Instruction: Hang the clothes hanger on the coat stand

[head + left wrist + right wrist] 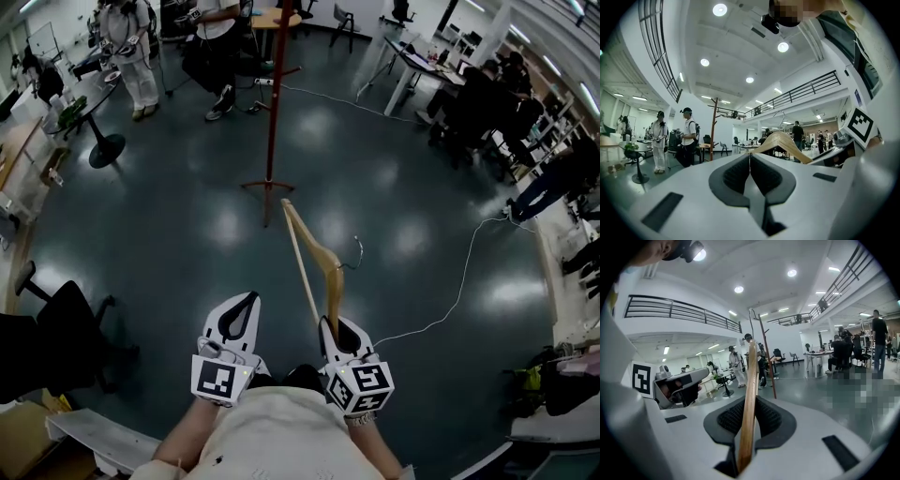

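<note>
A wooden clothes hanger [314, 253] with a metal hook sticks forward from my right gripper [336, 330], which is shut on one of its arms; in the right gripper view the wooden arm [749, 399] runs up between the pads. The dark red coat stand [272, 103] rises from the floor ahead, beyond the hanger's tip, and shows as a thin pole [767, 355] behind the hanger. My left gripper [240, 309] is held beside the right one, jaws shut with nothing between them [750, 161]. From the left gripper view the hanger [780, 141] and the coat stand [713, 133] are both visible.
A white cable [459, 291] trails across the dark floor at right. A black office chair [61, 328] stands at left, a round table [89, 103] further back. Several people stand or sit around desks [412, 61] beyond the stand.
</note>
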`<state>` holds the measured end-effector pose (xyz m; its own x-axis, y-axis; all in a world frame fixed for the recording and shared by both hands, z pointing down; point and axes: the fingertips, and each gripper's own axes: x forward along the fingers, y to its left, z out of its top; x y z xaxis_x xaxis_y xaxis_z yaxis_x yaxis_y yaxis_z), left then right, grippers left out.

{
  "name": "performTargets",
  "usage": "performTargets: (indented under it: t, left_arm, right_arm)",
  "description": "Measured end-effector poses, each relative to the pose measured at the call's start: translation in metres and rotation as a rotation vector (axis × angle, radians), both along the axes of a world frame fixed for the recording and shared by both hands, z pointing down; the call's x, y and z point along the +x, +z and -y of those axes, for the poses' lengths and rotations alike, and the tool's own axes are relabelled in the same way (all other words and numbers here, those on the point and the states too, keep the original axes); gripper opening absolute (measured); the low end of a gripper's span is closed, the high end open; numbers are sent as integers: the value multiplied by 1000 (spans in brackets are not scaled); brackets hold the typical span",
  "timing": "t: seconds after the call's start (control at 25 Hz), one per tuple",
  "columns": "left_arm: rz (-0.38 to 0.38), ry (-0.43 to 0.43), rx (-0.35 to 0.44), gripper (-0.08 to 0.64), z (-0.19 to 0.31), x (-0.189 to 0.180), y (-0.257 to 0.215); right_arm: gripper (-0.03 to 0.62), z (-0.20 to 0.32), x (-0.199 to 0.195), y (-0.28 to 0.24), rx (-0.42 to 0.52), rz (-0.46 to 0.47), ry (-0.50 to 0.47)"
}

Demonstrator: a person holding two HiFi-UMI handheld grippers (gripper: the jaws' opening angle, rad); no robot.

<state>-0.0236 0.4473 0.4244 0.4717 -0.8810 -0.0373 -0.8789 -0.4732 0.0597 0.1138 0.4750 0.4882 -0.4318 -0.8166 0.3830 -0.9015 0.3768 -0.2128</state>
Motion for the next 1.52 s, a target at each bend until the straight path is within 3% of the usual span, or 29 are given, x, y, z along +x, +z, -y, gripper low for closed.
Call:
performTargets:
  t: [0.32,0.56,0.68,0.84,1.04,1.52]
  left_arm:
    - [25,8,27,14,17,-9,-10]
    - [31,-69,-30,14,41,-31,2]
    - [7,-126,-12,14,62,-43,-5]
    - [16,-138,-21,14,99,-46,0]
    - [78,-135,-89,14,156,-46,22]
    - [58,-216,-45,14,304,0,-6]
  right_arm:
    - [66,29,1,-11,37,-12,31]
    - [66,66,-4,-4,11,4,11]
    - [66,92,-11,-3,6,2,-8]
    - [66,137,-17,4,-2,8,-25]
    - [66,190,-15,24,-57,17,-56]
    - [66,349,27,14,-31,17,-127]
